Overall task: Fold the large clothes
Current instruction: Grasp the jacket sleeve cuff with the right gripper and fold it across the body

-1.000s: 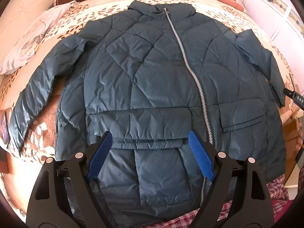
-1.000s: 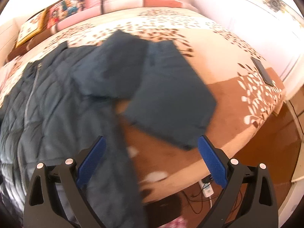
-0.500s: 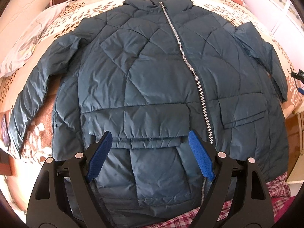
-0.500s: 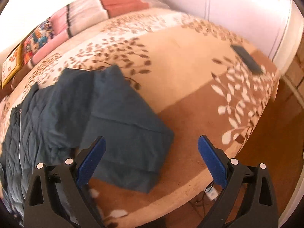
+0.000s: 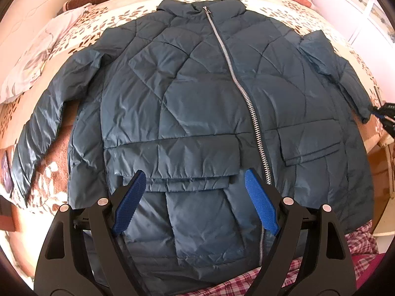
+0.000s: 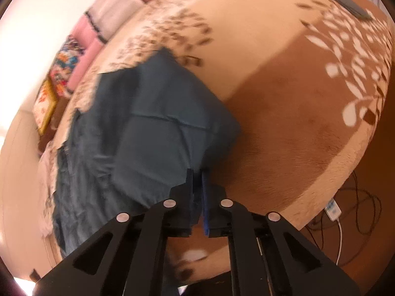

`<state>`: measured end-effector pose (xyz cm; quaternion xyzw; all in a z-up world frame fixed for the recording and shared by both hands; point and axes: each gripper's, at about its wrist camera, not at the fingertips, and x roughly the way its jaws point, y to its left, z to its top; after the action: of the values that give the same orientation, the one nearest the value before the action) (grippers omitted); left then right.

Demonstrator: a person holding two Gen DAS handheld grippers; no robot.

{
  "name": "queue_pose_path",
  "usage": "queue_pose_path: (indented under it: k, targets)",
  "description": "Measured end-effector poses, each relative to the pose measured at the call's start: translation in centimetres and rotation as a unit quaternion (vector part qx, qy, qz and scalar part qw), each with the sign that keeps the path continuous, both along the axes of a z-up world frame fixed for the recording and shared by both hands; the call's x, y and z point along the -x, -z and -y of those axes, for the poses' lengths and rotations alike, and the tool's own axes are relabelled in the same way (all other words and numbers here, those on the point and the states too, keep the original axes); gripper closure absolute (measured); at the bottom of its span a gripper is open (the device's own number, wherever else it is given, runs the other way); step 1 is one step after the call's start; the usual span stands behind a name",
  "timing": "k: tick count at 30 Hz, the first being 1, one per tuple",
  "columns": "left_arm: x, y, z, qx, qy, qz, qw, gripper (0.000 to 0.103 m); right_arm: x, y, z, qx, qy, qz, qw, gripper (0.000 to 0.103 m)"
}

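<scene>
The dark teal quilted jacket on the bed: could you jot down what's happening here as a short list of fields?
garment: dark teal quilted jacket, spread flat, front up, silver zip closed
surface: bed with brown and cream leaf-print cover
left gripper: open, hovering above the jacket's lower hem
right gripper: jaws have just been closing, now shut on the cuff end of the jacket's sleeve
fold progress: none made yet

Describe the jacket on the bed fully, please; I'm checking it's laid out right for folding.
The jacket is a dark teal quilted puffer, lying flat and front up on the leaf-patterned bedspread. Its silver zipper is closed, running diagonally to the collar. Flap pockets show low on the front. Both sleeves spread outward. The right gripper, whose jaws have just been closing, pinches one sleeve's cuff.
</scene>
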<state>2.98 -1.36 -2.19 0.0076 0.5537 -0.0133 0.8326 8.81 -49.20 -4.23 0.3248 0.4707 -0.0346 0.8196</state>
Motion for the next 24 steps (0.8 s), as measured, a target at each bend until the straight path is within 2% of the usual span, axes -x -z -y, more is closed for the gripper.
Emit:
queue_pose_path:
  k: [5, 10, 15, 18, 20, 21, 24]
  targets:
    - [0.4, -0.3, 0.1, 0.007, 0.005, 0.006, 0.9999, 0.021, -0.2, -4.7, -4.5, -0.012, -0.057, 0.061, 0.996, 0.098]
    - [0.5, -1.2, 0.7, 0.016, 0.022, 0.025, 0.9993, 0.021, -1.2, -7.7, -9.7, -0.066, -0.11, 0.099, 0.987, 0.098]
    - [-0.1, -3.1, 1.4, 0.055, 0.041, 0.053, 0.9963, 0.021, -2.3, -7.9, -15.9, -0.124, -0.165, 0.093, 0.974, 0.099]
    - [-0.3, -4.0, 1.6, 0.063, 0.049, 0.07, 0.9943, 0.021, -2.9, -7.2, -20.1, -0.148, -0.203, 0.077, 0.965, 0.101]
    - [-0.2, -4.4, 1.3, 0.069, 0.047, 0.081, 0.9932, 0.021, -3.2, -6.7, -22.4, -0.155, -0.224, 0.065, 0.96, 0.101]
    - [-0.2, -4.4, 1.0, 0.072, 0.045, 0.083, 0.993, 0.021, -3.5, -6.4, -24.3, -0.164, -0.245, 0.058, 0.954, 0.102]
    - [-0.2, -4.1, 0.1, 0.079, 0.029, 0.079, 0.9933, 0.021, -4.2, -5.7, -27.9, -0.15, -0.281, 0.048, 0.947, 0.102]
